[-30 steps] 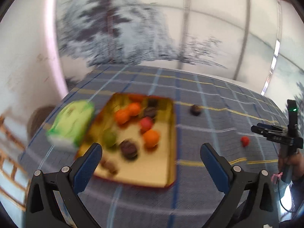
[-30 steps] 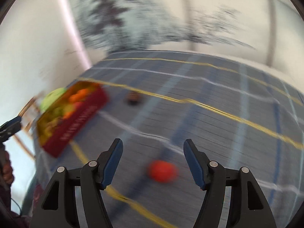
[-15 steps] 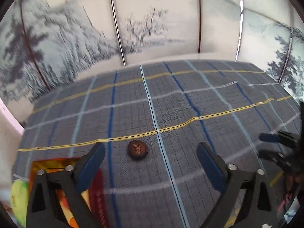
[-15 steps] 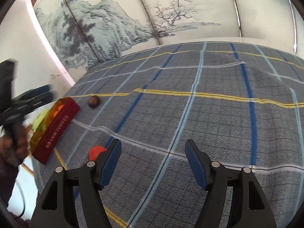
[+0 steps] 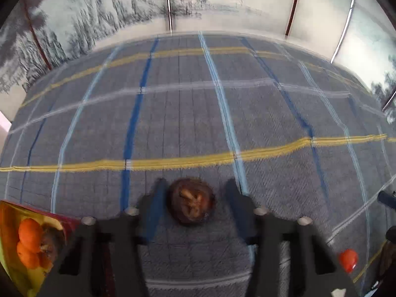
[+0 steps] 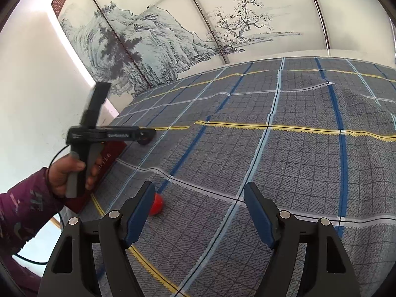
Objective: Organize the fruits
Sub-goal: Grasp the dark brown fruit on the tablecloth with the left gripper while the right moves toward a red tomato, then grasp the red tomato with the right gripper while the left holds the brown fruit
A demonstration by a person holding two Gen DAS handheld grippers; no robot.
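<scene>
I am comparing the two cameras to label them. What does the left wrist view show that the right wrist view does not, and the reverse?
Only the left wrist view shows the inside of the red tin with its oranges, and the top of the dark brown fruit between the closing jaws of the left tool.

Only the right wrist view shows the hand with its purple sleeve holding that tool, the open right tool, and the painted tree.

Both show the plaid tablecloth and the small red fruit.
</scene>
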